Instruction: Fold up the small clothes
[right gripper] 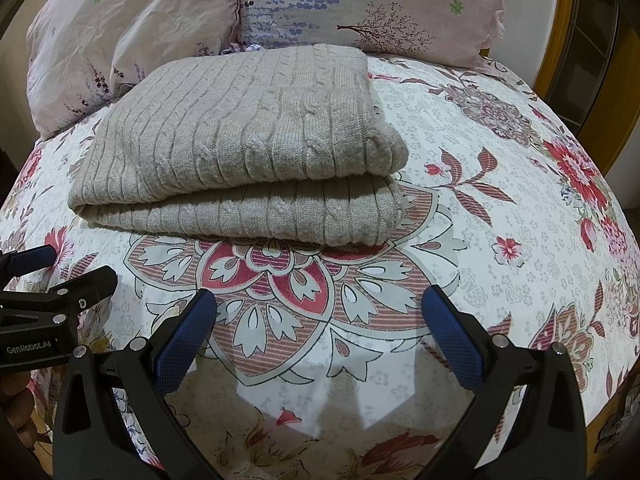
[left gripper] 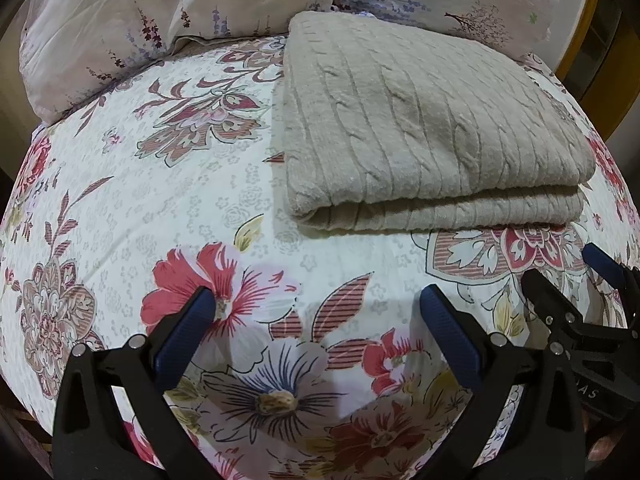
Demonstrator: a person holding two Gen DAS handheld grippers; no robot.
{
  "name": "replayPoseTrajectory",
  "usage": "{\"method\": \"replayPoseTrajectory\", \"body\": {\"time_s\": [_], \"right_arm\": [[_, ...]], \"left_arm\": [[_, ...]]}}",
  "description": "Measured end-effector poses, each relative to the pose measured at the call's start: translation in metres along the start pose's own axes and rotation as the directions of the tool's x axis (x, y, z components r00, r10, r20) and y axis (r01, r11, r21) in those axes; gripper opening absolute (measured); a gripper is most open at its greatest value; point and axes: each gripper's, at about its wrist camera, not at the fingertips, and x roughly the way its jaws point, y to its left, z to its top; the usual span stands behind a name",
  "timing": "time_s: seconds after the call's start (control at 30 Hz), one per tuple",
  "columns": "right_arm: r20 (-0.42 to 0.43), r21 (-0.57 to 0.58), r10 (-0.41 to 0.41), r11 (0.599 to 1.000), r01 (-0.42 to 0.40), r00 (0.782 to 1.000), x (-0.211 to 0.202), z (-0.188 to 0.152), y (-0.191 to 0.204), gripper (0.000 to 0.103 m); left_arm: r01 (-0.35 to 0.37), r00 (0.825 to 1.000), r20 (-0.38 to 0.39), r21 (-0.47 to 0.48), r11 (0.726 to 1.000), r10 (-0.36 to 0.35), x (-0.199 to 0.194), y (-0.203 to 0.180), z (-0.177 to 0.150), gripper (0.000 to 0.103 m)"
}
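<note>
Two hand-held grippers I run, left hand-held gripper (left gripper: 316, 300) and right hand-held gripper (right gripper: 320, 300), both released, folded beige cable-knit sweater (right gripper: 240, 152) ahead on floral bed (right gripper: 500, 200).

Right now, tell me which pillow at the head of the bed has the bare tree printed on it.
The right-hand pale pink pillow, printed with a dark bare tree; the left-hand pale pink pillow shows only purple flower sprigs.

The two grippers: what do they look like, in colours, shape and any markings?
Both match. The left gripper and the right gripper each have two matte black arms with silver rivets, spreading in a V. Their fingers carry blue pads with a fine knurled texture. In the right wrist view, the left gripper's black body shows white lettering, "GenRobot.AI". No cables or sleeves show.
</note>
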Motion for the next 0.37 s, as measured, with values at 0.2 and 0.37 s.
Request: {"method": "replayPoseTrajectory", "body": {"time_s": [0.2, 0.37], "right_arm": [[0.000, 0.001, -0.001, 1.000, 0.001, 1.000, -0.0001, -0.0001, 0.0003, 0.102], [0.001, 0.001, -0.001, 1.000, 0.001, 1.000, 0.0001, 0.0001, 0.0003, 0.102]], "left_arm": [[-0.004, 1.000, 0.009, -0.005, 1.000, 0.004, -0.0006, -0.0021, -0.0020, 0.101], [-0.006, 1.000, 0.016, -0.012, 1.000, 0.006, -0.0011, -0.0028, -0.0031, 0.101]]}}
